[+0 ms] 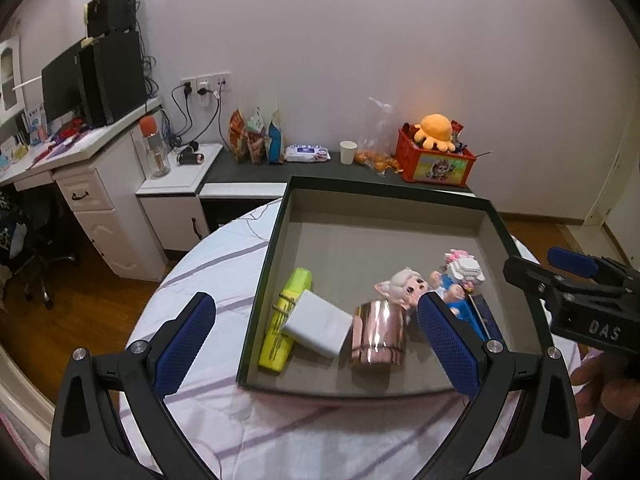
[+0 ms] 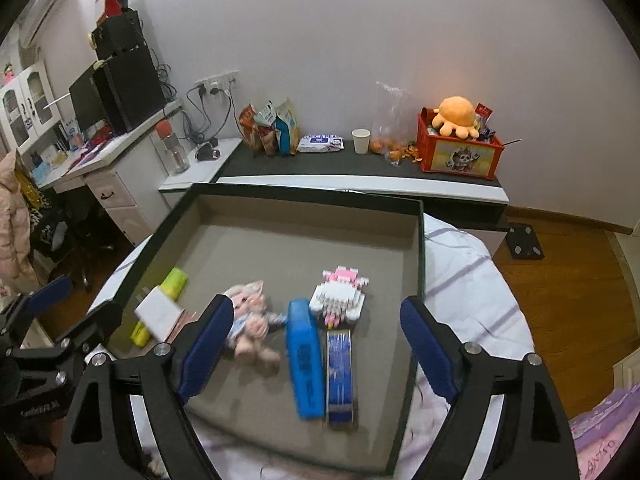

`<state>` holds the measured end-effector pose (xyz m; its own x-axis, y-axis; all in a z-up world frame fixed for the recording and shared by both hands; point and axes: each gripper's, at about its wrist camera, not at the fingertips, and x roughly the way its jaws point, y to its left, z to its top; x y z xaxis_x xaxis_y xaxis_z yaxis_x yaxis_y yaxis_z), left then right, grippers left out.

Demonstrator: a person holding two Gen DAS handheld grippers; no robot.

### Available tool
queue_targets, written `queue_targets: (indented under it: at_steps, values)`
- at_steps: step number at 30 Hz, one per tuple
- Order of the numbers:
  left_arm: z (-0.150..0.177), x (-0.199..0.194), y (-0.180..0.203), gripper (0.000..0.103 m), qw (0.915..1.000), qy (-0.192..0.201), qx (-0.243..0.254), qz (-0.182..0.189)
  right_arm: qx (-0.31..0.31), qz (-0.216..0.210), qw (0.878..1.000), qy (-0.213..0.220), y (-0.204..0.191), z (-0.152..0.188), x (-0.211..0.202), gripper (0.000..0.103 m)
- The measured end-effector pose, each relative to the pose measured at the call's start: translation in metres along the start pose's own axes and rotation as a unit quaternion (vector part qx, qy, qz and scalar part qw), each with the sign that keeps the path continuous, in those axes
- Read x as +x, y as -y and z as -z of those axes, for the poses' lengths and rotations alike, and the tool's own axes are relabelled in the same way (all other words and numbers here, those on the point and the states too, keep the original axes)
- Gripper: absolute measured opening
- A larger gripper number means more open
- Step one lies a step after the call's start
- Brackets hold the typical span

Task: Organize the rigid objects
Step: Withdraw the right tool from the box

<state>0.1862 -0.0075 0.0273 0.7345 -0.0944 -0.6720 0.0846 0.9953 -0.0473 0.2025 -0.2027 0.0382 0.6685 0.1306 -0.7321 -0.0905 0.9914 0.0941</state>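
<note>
Right wrist view: with both the right gripper (image 2: 316,344) and left gripper (image 1: 316,340) being held apart and empty, the task is being judged nearly done, the blue case (image 2: 306,364), doll (image 2: 250,320) and block figure (image 2: 340,294) lying inside the tray (image 2: 304,196).
</note>
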Motion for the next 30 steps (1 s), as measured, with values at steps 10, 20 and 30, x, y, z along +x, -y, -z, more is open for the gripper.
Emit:
queue_targets:
  at_steps: [10, 20, 30]
  values:
    - [0.04, -0.043, 0.008, 0.102, 0.9998, -0.009, 0.014, 0.006, 0.014, -0.011, 1.0, 0.011, -0.002, 0.054, -0.054, 0.087]
    - [0.095, -0.067, 0.009, 0.102, 0.9991, -0.037, 0.017, 0.009, 0.024, -0.02, 0.999, 0.006, -0.003, 0.104, -0.085, 0.087]
    - [0.14, -0.08, 0.008, 0.102, 0.9979, -0.058, 0.027, 0.008, 0.018, -0.024, 1.0, -0.007, -0.012, 0.141, -0.099, 0.087]
